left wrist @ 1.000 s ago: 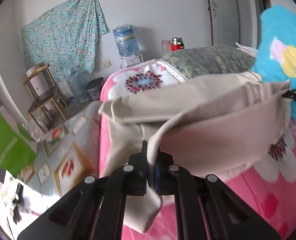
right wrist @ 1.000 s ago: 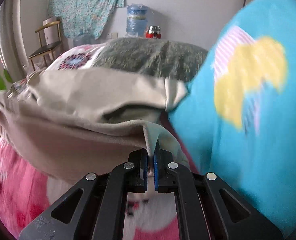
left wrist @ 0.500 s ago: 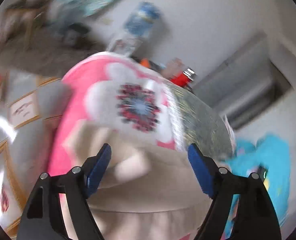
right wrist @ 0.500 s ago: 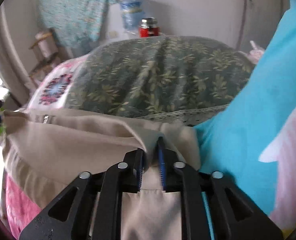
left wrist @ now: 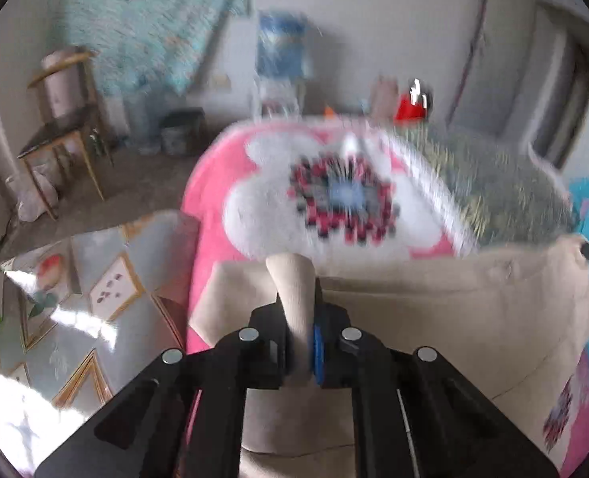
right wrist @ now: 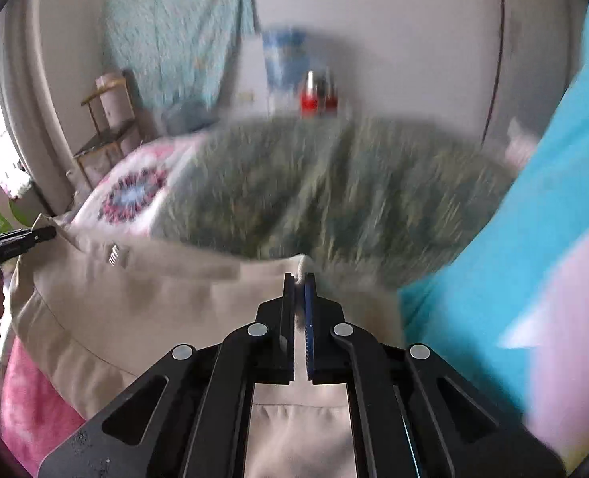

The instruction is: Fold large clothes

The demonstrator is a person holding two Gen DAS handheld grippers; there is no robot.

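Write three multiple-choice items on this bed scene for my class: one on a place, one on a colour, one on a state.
1. Where does the beige garment lie?
A. on the wooden chair
B. on the pink flowered bedspread
C. on the floor

2. What colour is the cloth at the right edge?
A. turquoise
B. orange
C. black

3. How is the left claw?
A. wide open
B. shut on beige fabric
C. holding a bottle

Answers: B, pink shows around the garment; A, turquoise fills the right wrist view's right side; B, a beige fold stands pinched between its fingers.
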